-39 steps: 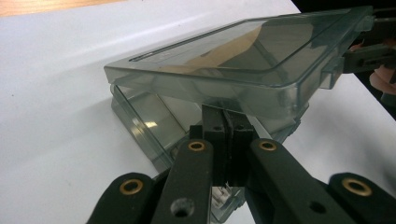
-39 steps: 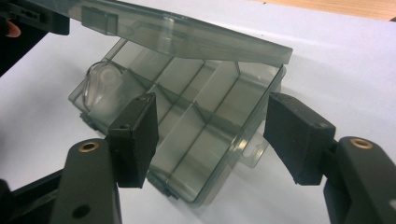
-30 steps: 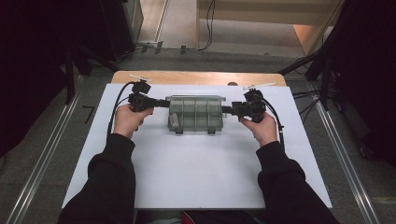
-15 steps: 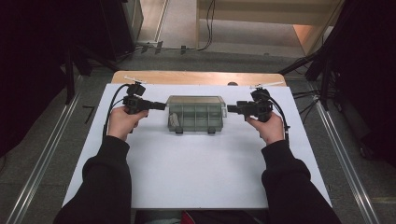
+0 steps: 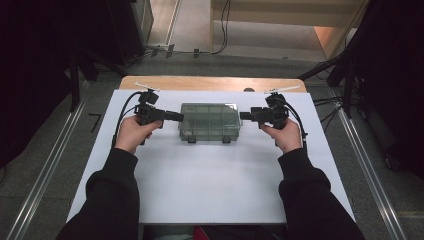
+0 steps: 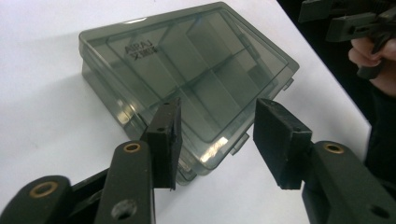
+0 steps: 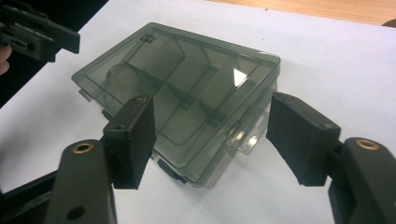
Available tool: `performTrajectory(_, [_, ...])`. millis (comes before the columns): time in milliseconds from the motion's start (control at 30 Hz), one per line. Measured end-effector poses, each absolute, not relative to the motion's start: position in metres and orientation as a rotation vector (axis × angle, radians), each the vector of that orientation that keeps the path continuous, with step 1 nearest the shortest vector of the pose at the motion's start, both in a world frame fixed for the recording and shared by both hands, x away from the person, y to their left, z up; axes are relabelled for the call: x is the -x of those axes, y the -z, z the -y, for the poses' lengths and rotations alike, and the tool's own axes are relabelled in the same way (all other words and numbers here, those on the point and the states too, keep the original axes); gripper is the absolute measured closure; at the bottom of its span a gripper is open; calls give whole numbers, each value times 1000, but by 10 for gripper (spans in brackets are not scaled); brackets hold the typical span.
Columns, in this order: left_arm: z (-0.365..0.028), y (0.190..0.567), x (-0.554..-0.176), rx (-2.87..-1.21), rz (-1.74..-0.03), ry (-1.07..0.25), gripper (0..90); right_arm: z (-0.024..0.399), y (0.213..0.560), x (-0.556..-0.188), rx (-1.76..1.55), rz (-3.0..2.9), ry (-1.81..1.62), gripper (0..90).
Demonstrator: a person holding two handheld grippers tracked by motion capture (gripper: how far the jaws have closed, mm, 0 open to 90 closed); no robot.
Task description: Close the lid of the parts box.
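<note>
In the high view we hold the left gripper (image 5: 176, 117) just off the left end of the compartment box (image 5: 210, 121) and the right gripper (image 5: 246, 116) just off its right end, neither touching it. The box sits at the middle of the white table (image 5: 210, 185), toward its far edge, two latches facing us. Since it is light and stands free, we judge that a push from one side alone could slide or swivel it across the smooth sheet.

In the left gripper view the left gripper (image 6: 215, 135) has just been opening; its jaws stand released, with a corner of the box (image 6: 187, 79) showing beyond the gap and nothing pressed. A careless closing here could clip that corner and tip the box. It looks smoky grey and see-through, lid closed, dividers inside, raised lettering on the lid.

In the right gripper view the right gripper (image 7: 210, 137) is released too, jaws wide before the near end of the box (image 7: 177, 98). The slick plastic wall could slip from the pads if we pinch only its edge.
</note>
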State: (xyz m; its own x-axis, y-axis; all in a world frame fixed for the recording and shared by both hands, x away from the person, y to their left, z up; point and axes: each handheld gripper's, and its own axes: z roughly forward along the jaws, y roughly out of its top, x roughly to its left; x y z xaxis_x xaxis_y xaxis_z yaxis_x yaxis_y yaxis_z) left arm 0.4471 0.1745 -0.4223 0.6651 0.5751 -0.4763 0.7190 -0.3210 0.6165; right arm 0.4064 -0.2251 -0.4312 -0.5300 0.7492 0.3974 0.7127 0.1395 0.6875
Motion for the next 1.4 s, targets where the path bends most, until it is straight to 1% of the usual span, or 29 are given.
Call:
performTrajectory(133, [-168, 424, -445, -2034, -1000, 205, 449, 218, 432, -407, -1479, -2364, -1348, 298])
performTrajectory(233, [-164, 426, -444, -2043, -999, 197, 450, 213, 432, -407, -1466, -2380, -1339, 312])
performTrajectory(300, [-163, 426, -442, -2037, -986, 178, 469, 209, 433, -408, -1467, -2396, -1332, 321])
performTrajectory(333, [-161, 426, -441, -2036, -991, 180, 482, 207, 433, -408, -1464, -2408, -1325, 353])
performTrajectory(367, [-160, 427, -440, -2043, -991, 174, 532, 205, 434, -407, -1458, -2412, -1311, 393])
performTrajectory(400, [-159, 427, -439, -2054, -988, 167, 579, 203, 434, -406, -1448, -2414, -1298, 414])
performTrajectory(433, [-157, 428, -438, -2067, -983, 155, 625, 201, 435, -406, -1449, -2416, -1285, 465])
performTrajectory(467, [-156, 429, -437, -2071, -978, 151, 729, 199, 435, -405, -1446, -2423, -1276, 526])
performTrajectory(500, [-155, 431, -437, -2070, -979, 149, 784, 197, 436, -404, -1437, -2426, -1262, 571])
performTrajectory(533, [-154, 432, -436, -2064, -993, 155, 818, 195, 437, -404, -1427, -2423, -1259, 635])
performTrajectory(600, [-151, 435, -436, -2080, -988, 147, 866, 193, 439, -403, -1423, -2438, -1257, 717])
performTrajectory(667, [-149, 437, -435, -2093, -983, 140, 893, 191, 441, -403, -1433, -2452, -1272, 791])
performTrajectory(700, [-148, 438, -435, -2095, -983, 146, 900, 191, 442, -404, -1437, -2462, -1284, 830])
performTrajectory(767, [-147, 440, -434, -2103, -985, 137, 900, 189, 443, -404, -1418, -2470, -1275, 871])
performTrajectory(967, [-148, 450, -437, -2104, -1002, 141, 900, 184, 448, -405, -1401, -2491, -1265, 873])
performTrajectory(1167, [-153, 453, -437, -2075, -1000, 165, 900, 182, 456, -407, -1422, -2507, -1222, 873])
performTrajectory(1400, [-155, 454, -436, -2076, -996, 161, 900, 180, 466, -409, -1445, -2514, -1188, 873])
